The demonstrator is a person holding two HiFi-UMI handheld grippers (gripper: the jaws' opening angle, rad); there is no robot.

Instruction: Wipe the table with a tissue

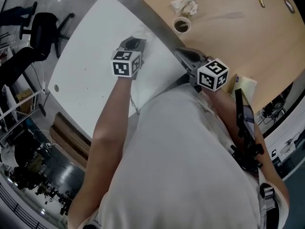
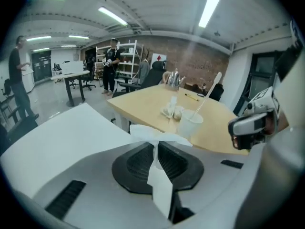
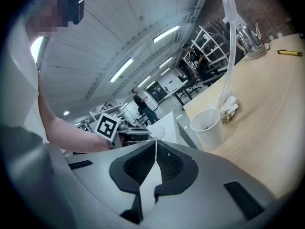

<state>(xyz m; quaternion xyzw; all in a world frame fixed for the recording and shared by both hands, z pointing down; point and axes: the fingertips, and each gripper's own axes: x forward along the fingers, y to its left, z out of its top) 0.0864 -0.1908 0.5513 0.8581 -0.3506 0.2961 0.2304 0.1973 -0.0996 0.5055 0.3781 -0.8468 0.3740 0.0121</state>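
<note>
White desk is seen at 11 o'clock; a tissue is clamped between the left gripper's jaws; the right gripper's jaws are pressed together, nothing held.

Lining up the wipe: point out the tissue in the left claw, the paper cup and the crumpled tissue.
tissue (image 2: 160,187), left gripper view, the flap hanging down over the jaws.
paper cup (image 2: 189,127), left gripper view, its side wall.
crumpled tissue (image 1: 187,4), head view, middle of the wad.
</note>
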